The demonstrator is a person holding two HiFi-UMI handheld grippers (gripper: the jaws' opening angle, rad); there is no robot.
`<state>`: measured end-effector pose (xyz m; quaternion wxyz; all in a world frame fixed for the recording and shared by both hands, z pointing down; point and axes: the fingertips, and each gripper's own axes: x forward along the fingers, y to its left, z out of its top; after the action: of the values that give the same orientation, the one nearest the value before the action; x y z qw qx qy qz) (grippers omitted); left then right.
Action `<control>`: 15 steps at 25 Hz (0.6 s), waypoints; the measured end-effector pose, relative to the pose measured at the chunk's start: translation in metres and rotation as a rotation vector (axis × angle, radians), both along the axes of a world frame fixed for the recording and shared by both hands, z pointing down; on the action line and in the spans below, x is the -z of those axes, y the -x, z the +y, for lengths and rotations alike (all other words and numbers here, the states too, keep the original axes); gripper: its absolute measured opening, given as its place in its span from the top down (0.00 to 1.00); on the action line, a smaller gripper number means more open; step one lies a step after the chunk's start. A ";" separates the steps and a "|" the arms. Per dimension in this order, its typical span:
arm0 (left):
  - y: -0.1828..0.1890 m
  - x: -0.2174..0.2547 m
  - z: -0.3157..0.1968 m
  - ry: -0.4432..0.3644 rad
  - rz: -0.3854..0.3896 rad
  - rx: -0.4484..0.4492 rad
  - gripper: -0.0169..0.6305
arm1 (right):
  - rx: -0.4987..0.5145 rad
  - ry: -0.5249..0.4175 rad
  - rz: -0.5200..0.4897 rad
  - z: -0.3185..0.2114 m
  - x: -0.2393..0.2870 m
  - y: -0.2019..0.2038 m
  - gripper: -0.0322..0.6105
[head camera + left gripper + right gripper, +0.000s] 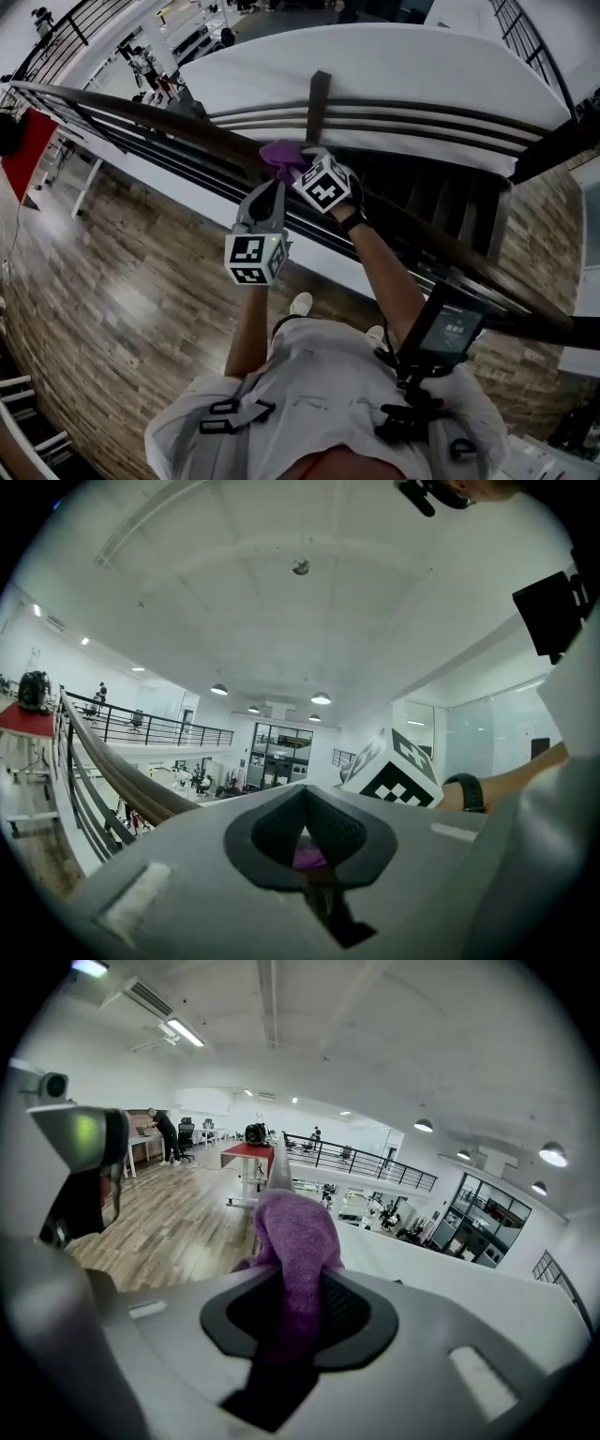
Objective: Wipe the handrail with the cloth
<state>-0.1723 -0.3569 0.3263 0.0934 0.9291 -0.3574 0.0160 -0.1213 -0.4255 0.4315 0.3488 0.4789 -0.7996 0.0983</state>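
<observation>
One purple cloth sits bunched on the handrail in the head view. Only the right gripper view shows the right gripper pinching it between its jaws. The left gripper, in its own view, has its jaws pressed together on nothing, with the cloth just beyond them.

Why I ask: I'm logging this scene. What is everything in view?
dark wooden handrail: one, dark brown, diagonal across the head view
purple cloth: one, purple, on the handrail
wood-plank floor: one, brown, below
red table: one, red, far left
black screen device: one, black, at the person's chest
left gripper: one, grey, jaws together, beside the cloth
right gripper: one, grey, shut on the cloth
</observation>
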 end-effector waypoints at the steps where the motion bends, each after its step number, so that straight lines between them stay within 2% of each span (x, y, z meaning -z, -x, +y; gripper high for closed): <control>1: -0.004 0.003 0.003 -0.006 0.002 0.011 0.98 | -0.003 -0.003 0.003 0.007 0.001 -0.005 0.79; 6: -0.015 0.012 0.015 -0.038 -0.026 0.062 0.98 | -0.019 -0.025 0.015 0.029 0.002 -0.027 0.79; 15: -0.047 0.007 0.042 -0.040 -0.036 0.018 0.98 | -0.072 -0.037 0.022 0.066 0.004 -0.067 0.79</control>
<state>-0.1250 -0.3149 0.3194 0.0688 0.9270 -0.3678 0.0248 -0.0538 -0.3591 0.4271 0.3448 0.5147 -0.7797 0.0908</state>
